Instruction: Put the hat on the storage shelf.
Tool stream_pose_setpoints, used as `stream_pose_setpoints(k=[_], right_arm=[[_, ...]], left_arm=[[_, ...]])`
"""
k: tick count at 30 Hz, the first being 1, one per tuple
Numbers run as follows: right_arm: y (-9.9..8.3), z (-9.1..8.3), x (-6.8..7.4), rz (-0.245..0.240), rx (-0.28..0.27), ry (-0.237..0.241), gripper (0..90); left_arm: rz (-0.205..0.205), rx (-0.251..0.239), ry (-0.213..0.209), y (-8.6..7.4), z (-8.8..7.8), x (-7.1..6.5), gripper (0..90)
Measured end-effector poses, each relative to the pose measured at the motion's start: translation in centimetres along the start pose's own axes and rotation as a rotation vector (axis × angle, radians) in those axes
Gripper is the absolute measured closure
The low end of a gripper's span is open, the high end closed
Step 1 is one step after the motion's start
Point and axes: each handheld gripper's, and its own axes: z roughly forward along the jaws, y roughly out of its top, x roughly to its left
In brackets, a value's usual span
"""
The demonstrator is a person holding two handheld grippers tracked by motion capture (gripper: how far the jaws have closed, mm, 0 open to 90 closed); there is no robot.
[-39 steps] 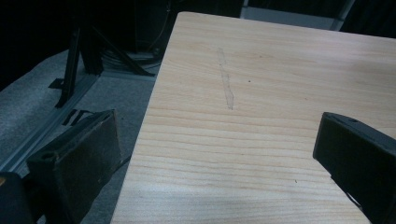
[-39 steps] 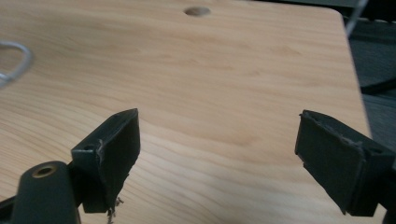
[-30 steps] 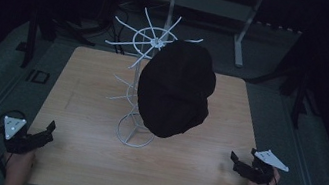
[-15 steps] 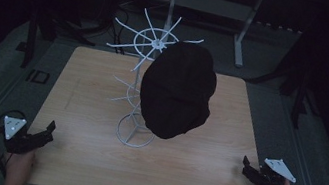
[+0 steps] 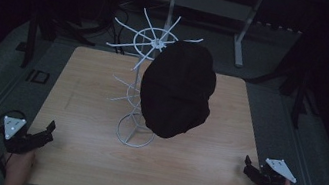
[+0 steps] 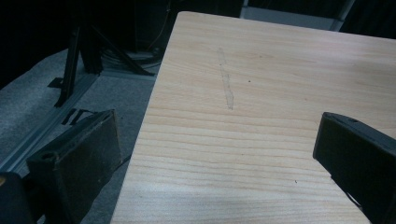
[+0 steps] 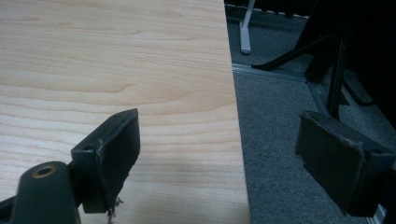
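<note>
- Left gripper (image 5: 45, 132): rests at the near left corner of the table (image 5: 80, 159), jaws spread wide and holding nothing; in the left gripper view one jaw hangs past the table edge over the grey floor (image 6: 70, 93). A forward push from here could catch that jaw on the edge.
- Wire stand (image 5: 134, 133): white, upright at mid-table, thin spokes fanning from its top. It looks light; a sideways tug would likely tip it.
- Black cap (image 5: 176, 94): draped over the stand's right side, well apart from both grippers. Pulled without lifting, it may snag a spoke.
- Right gripper (image 5: 253, 172): at the near right corner, jaws wide apart and empty, straddling the table edge in the right gripper view.
</note>
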Motion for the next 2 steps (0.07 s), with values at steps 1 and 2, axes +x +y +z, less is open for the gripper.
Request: stream_pose_setpoints(k=[1, 2], right_arm=[[0.01, 0.04, -0.04, 0.001, 0.003, 0.003, 14.0], [0.02, 0.05, -0.07, 0.005, 0.005, 0.005, 14.0]], left_arm=[[0.000, 0.000, 0.000, 0.00, 0.00, 0.01, 1.5], [0.000, 0.000, -0.001, 0.00, 0.00, 0.00, 1.4]])
